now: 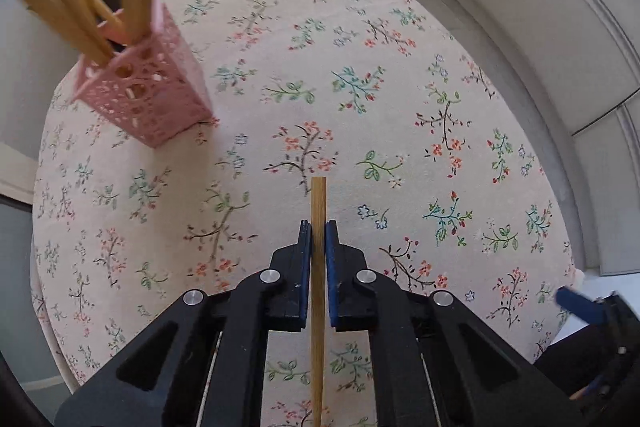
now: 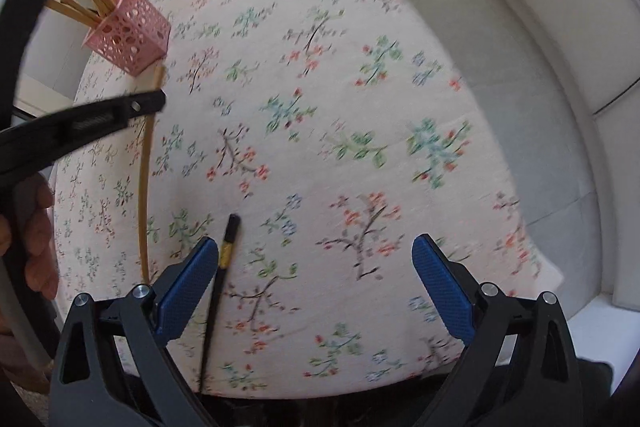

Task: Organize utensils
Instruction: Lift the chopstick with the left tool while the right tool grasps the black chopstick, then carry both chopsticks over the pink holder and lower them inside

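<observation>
Two chopsticks are left on the floral tablecloth (image 1: 360, 27), and both tongs are down over them. Far left, at ten o'clock in the left wrist view, the pink perforated holder (image 1: 152, 95) stands with a sheaf of bamboo chopsticks (image 1: 80, 11) fanned out of it. The left gripper (image 1: 318, 239) has its blue pads pinched tight on a bamboo chopstick (image 1: 318, 203), whose long axis runs straight along the fingers, twelve to six, tip poking out ahead. So that stick is secured, and the holder sits up and to the left of it, the nearer arm for that drop by my reckoning. Moving right: the right gripper (image 2: 316, 267) gapes wide and holds nothing. The black chopstick (image 2: 224, 259) lies just beside its left pad (image 2: 188, 291), axis about one to seven, inside the gap but off-centre. It looks to need a nudge leftward before squeezing.
</observation>
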A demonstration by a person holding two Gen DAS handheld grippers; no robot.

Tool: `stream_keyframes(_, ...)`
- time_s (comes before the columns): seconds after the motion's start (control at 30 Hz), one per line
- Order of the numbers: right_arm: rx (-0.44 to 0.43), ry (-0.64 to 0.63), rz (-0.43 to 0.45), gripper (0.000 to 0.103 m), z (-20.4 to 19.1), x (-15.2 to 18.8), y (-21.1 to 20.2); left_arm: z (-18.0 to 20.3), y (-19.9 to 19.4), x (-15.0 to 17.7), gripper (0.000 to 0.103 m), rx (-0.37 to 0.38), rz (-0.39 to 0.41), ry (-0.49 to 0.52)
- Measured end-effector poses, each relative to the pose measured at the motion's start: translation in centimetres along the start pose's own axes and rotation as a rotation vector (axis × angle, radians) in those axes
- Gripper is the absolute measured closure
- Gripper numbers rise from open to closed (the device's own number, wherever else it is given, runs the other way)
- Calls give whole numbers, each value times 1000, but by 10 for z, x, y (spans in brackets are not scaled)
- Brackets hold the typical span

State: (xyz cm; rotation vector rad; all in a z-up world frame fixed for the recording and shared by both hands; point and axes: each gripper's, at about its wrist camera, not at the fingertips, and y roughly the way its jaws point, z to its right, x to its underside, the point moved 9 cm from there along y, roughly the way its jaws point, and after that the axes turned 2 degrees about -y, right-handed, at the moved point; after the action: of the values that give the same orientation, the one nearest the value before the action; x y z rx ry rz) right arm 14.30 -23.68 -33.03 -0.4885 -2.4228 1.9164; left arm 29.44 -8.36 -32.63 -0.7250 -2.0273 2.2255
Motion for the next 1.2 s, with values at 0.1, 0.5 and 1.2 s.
stream_keyframes(0.1,22,-5,-145,28,-28,11,24,-21,-37,0,97,11,73,-43)
stream_keyframes(0.5,132,46,-181,94,-58,-5,48,-75,-135,11,97,9,272,-125)
stream_keyframes(1.2,-168,-145,519,96,-91,-74,-217,-72,-268,-1,97,-15,557,-154)
